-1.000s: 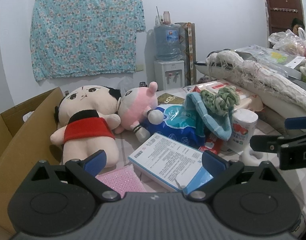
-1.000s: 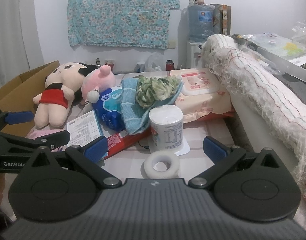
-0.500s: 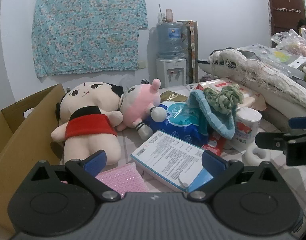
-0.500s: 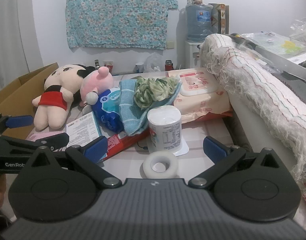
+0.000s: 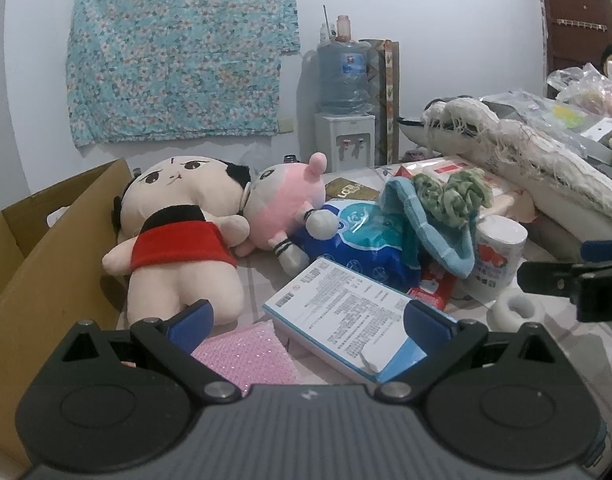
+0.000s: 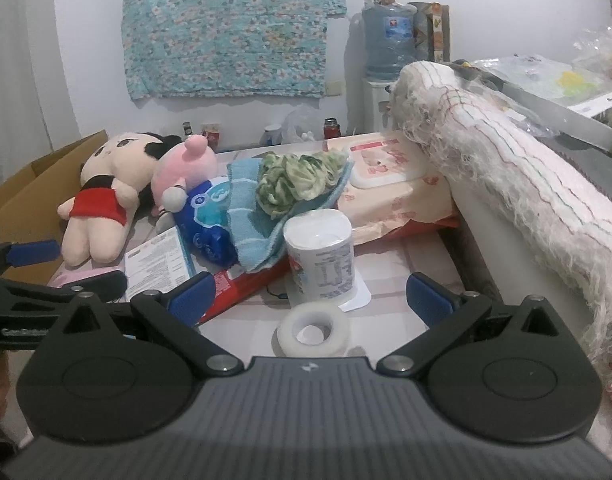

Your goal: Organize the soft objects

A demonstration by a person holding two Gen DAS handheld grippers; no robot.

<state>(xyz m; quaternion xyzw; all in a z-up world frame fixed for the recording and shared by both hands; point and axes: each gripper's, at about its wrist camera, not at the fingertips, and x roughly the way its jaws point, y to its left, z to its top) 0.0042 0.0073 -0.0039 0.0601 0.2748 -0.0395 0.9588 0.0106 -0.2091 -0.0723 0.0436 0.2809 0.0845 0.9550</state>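
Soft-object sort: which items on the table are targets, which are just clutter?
Targets: red-shirt plush doll, pink plush, blue towel, green scrunched cloth, cardboard box as the likely bin.

Clutter: printed carton, tape roll, white cup, wipes pack.

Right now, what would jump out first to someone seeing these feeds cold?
The big doll in a red top lying beside the cardboard box, head against a pink plush. Right of them, a blue towel carries a green scrunchy bundle. Both grippers, left and right, are open and empty.
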